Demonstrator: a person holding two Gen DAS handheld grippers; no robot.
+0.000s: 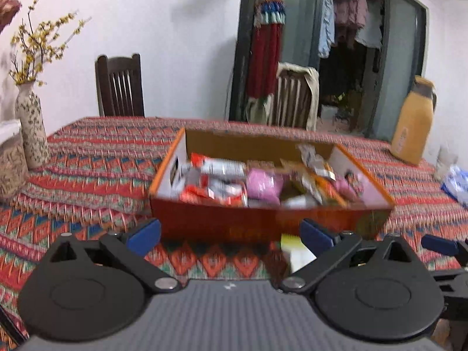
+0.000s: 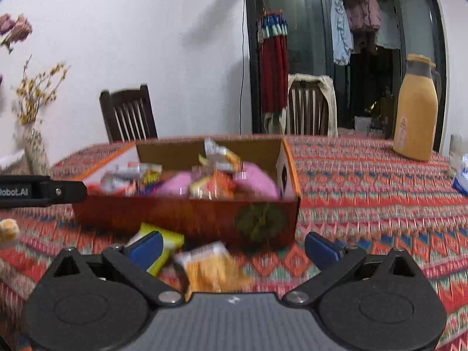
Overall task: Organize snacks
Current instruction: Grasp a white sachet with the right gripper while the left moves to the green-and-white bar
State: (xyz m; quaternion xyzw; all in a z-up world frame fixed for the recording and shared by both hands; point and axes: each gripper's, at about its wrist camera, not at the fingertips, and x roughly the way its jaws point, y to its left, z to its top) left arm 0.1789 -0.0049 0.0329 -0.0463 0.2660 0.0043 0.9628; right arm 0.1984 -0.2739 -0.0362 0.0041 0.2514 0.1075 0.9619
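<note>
Just ahead of the right tongs (image 2: 232, 245), whose blue pads stand wide apart and empty, an orange snack packet (image 2: 210, 266) lies on the patterned worktop (image 2: 365, 204), with a yellow-green packet (image 2: 163, 245) beside it, partly behind the left pad. The left tongs (image 1: 231, 234) are likewise spread and hold nothing. Beyond them sits the orange cardboard box (image 1: 234, 222), filled with pink, white and red snack wrappers (image 1: 263, 184). Farther back stand a yellow jug (image 2: 415, 117), a flowered vase (image 1: 30, 128) and two wooden chairs (image 1: 120, 84).
</note>
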